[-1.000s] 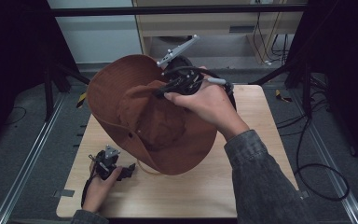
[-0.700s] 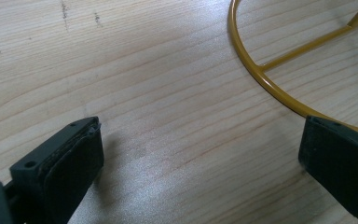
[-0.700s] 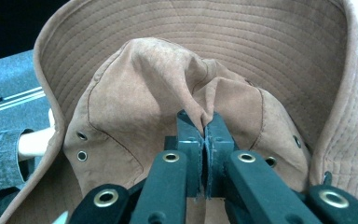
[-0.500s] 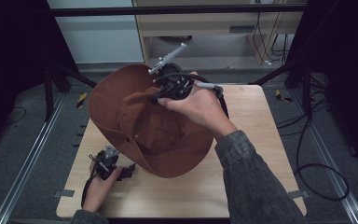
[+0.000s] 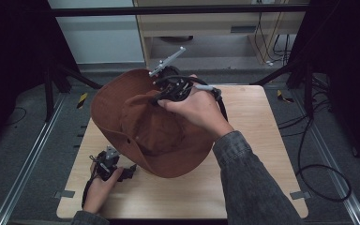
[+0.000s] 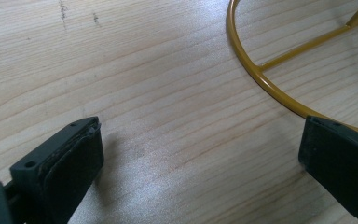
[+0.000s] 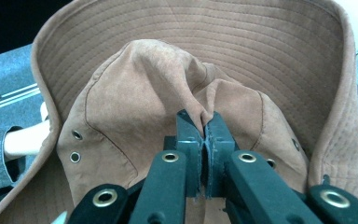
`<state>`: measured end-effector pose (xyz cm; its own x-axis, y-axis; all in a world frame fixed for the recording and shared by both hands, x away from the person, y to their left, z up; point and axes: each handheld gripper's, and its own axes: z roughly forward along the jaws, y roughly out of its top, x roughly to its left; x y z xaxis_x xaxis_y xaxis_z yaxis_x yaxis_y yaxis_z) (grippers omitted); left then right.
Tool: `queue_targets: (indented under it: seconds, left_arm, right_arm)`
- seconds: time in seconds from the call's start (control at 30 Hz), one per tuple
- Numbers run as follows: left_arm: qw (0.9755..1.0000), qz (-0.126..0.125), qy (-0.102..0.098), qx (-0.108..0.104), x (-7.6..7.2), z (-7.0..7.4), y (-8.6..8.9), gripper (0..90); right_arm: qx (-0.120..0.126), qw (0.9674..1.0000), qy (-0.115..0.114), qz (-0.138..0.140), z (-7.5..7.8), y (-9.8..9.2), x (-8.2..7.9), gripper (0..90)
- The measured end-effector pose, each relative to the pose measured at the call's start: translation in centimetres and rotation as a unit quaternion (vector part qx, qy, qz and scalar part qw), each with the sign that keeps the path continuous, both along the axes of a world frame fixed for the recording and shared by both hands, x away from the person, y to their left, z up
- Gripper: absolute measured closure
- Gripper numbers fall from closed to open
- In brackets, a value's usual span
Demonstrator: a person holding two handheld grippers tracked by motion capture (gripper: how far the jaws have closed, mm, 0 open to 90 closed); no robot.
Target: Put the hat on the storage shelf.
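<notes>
My R gripper (image 7: 204, 128) clamped on hat (image 5: 140, 122) crown — it's come lower toward table (image 5: 262, 140); L gripper (image 6: 200, 154) jaws apart, idle.

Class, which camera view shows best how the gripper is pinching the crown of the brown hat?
The right gripper view: the right gripper stands shut on a fold of the brown hat, at the crown. The high view shows the whole hat tilted above the table, but the hand hides the pinch. The left gripper view looks at bare wood and a yellow wire ring.
</notes>
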<state>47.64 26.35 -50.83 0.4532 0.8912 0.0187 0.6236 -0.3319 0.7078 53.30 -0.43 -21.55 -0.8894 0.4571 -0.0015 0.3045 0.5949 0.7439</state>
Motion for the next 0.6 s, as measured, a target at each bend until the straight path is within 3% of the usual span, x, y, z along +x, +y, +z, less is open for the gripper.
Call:
queue_targets:
  seconds: [0.6]
  left_arm:
    - [1.0,0.0,-0.001,-0.001,-0.02,-0.02,-0.11,0.0]
  right_arm:
    - [-0.006,0.9999,0.008,-0.004,-0.7,0.39,0.35,86.5]
